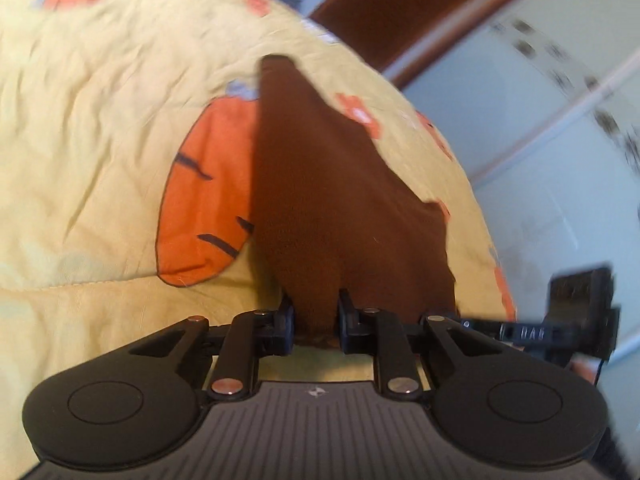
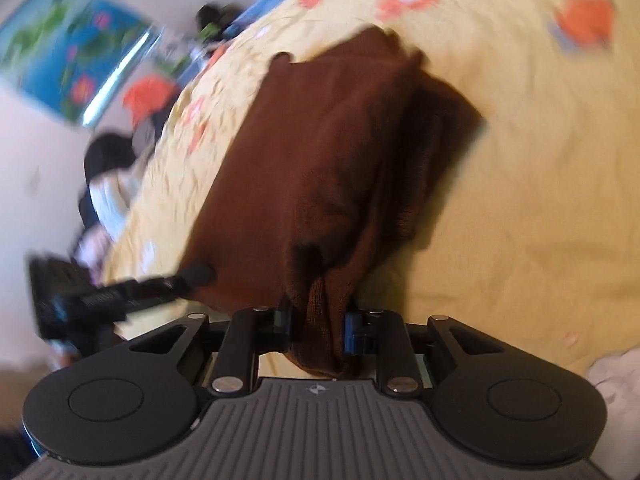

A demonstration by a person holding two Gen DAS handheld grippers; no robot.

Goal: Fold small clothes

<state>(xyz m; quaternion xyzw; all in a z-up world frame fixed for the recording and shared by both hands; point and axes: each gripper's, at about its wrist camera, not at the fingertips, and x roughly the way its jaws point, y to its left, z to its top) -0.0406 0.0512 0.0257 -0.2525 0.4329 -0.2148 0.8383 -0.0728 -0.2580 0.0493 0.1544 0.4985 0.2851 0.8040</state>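
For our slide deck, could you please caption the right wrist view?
Right gripper clamps a bunched brown garment above a yellow floral bedspread.

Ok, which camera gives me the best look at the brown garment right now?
The right wrist view. There the brown garment spreads across the yellow quilt with its layered folds visible, one end pinched in the right claw. The left wrist view shows only a narrow tapering strip of it running away from the left claw.
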